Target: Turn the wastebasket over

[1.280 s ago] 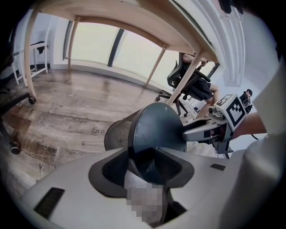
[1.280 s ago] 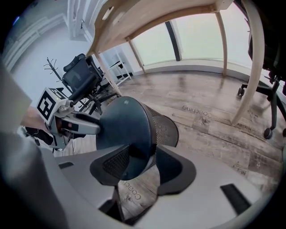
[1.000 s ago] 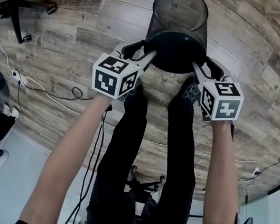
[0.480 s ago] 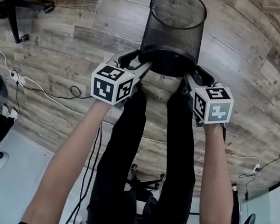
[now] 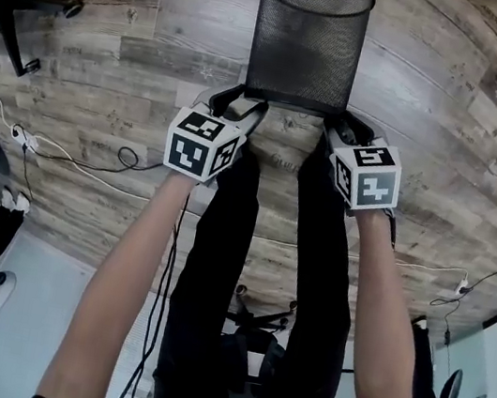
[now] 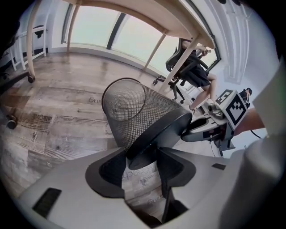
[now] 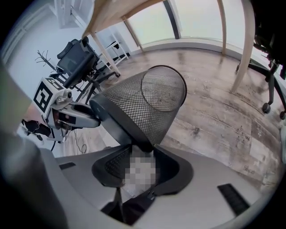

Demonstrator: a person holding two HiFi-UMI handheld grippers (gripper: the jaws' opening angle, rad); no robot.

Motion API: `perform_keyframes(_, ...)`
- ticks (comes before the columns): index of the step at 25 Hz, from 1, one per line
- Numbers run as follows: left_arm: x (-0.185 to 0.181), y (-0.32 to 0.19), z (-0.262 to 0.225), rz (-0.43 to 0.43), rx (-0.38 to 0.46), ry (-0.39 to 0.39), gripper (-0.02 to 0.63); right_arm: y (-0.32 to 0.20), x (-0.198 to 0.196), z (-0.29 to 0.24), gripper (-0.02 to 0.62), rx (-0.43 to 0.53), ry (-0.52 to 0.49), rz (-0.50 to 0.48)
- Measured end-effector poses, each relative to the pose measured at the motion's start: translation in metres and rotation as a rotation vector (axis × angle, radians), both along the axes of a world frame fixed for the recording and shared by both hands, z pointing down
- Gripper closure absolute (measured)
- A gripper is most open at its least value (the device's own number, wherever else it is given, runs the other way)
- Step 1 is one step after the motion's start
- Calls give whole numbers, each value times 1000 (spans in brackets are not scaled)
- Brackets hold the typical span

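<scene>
Nearest, the left claw [image 6: 143, 154] pinches one edge of the wastebasket [image 5: 308, 42] at its solid base. The right claw [image 7: 138, 154], jaws just closing further, pinches the opposite edge. The wastebasket hangs tilted over the floor [image 5: 450, 134], mouth pointing away. The turn looks half done, and setting it down remains.

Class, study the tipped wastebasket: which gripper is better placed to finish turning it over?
Right, marginally. The right gripper and left gripper pinch opposite sides of the wastebasket's solid base rim. The right's fingers have just been closing on it, the left's opening slightly, so the right probably holds firmer.
</scene>
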State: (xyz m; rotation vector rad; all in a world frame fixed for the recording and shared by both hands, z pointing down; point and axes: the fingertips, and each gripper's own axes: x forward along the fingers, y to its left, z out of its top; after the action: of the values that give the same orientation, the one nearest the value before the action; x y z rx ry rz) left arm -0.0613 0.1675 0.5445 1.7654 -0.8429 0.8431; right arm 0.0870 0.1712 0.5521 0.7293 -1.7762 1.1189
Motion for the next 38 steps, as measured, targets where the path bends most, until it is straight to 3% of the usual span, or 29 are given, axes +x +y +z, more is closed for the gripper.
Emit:
perform_keyframes(23, -10, 37, 100, 192, -19, -77, 385, 35, -12, 96, 437, 12, 90, -115)
perform_keyframes(38, -9, 38, 121, 200, -16, -85, 384, 32, -9, 115, 436, 14, 89, -74)
